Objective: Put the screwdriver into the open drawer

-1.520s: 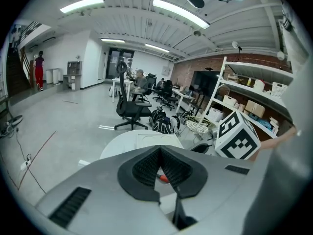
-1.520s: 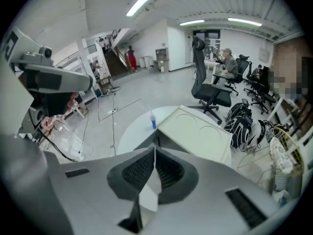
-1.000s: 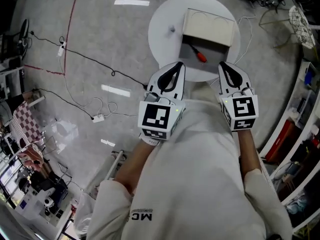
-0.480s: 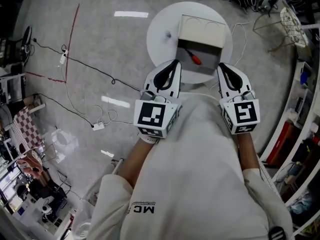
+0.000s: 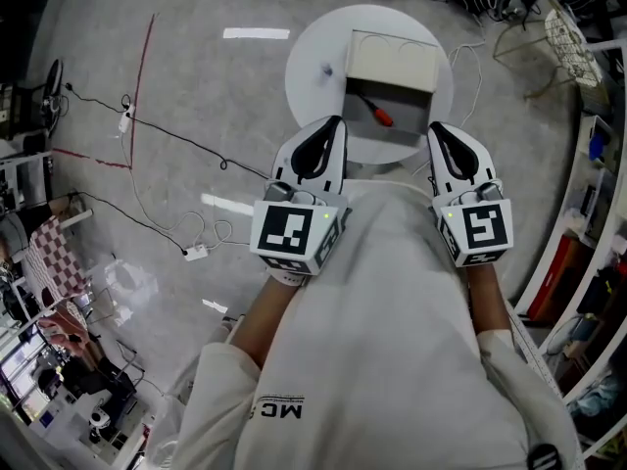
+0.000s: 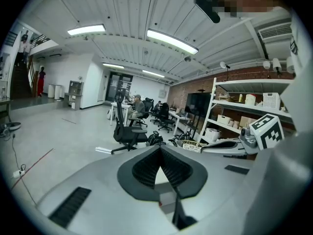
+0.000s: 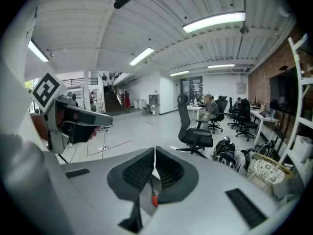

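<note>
Plainly lying in the open drawer (image 5: 404,128), at the upper centre of the head view: the screwdriver (image 5: 378,113), slanted, with its red handle toward the lower right and its dark shaft toward the upper left. Pulled out of a pale box (image 5: 395,59), that drawer, on top of a round white table (image 5: 312,81). Around the table, grey floor (image 5: 196,27) with dark cables (image 5: 167,116) trailing across the left of the frame.

Just below and left of the drawer, the left gripper (image 5: 334,125); just below and right of it, the right gripper (image 5: 440,130). Both pointing up the frame toward the table, neither touching the tool (higher in the frame than both sets of tips, and between them left to right).

In the left gripper view, at the lower centre: ribbed pads closed tip to tip, gripping nothing. Behind the tips, only a pale patch inside the loop, perhaps the table top, though too little of it shows to be sure.

In the right gripper view, much the same: pads drawn together to a thin slit, empty. Lower down, through the opening behind the tips, the screwdriver again (image 7: 153,199), small, red handle downmost, clear of the pads and not held.
</note>
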